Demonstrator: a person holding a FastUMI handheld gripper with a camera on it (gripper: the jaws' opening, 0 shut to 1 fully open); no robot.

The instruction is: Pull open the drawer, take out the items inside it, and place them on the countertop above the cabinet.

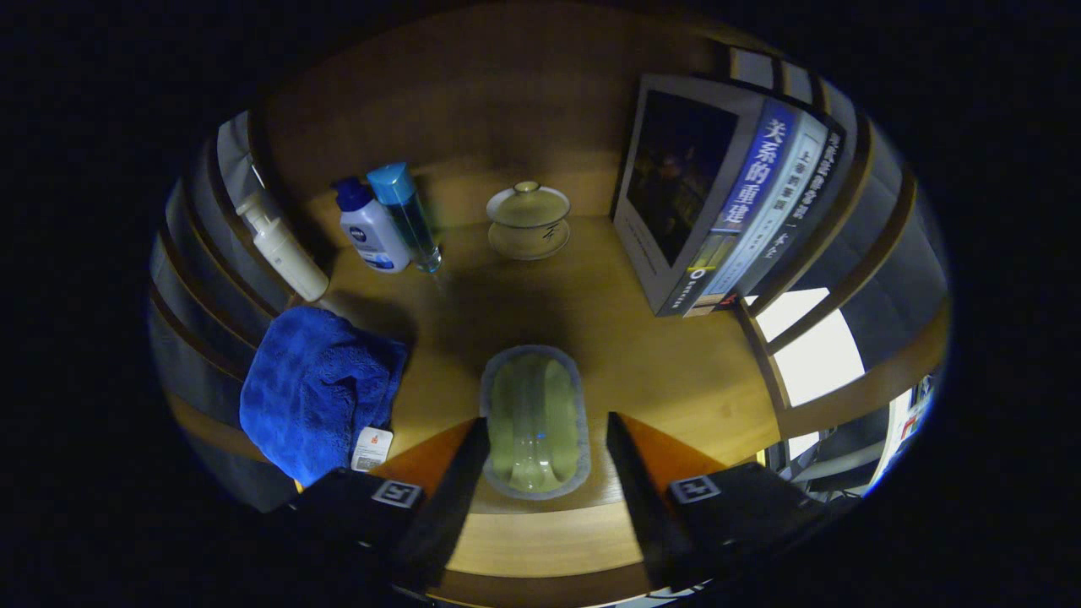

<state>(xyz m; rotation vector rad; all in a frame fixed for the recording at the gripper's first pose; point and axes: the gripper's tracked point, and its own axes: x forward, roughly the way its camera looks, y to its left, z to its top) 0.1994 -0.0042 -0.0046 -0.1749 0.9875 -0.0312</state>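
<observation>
— Between the gripper (535, 460) fingers: what item?
— Oval, translucent green soap dish (534, 420) with grey rim, flat on wooden tabletop (667, 371). Fingers spread wide, not touching. Beyond: lidded ceramic cup (529, 219).

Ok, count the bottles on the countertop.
3, all beyond the fingers by the slatted side wall: a white pump bottle nearest the wall above the blue towel, a white bottle with a blue cap, and a clear blue-capped bottle touching it.

The tongs (535, 473) stood apart, their fingers (460, 473) flanking but not pressing a pale green case (534, 420) lying on the worktop (676, 371), beside a blue towel (312, 388).
</observation>
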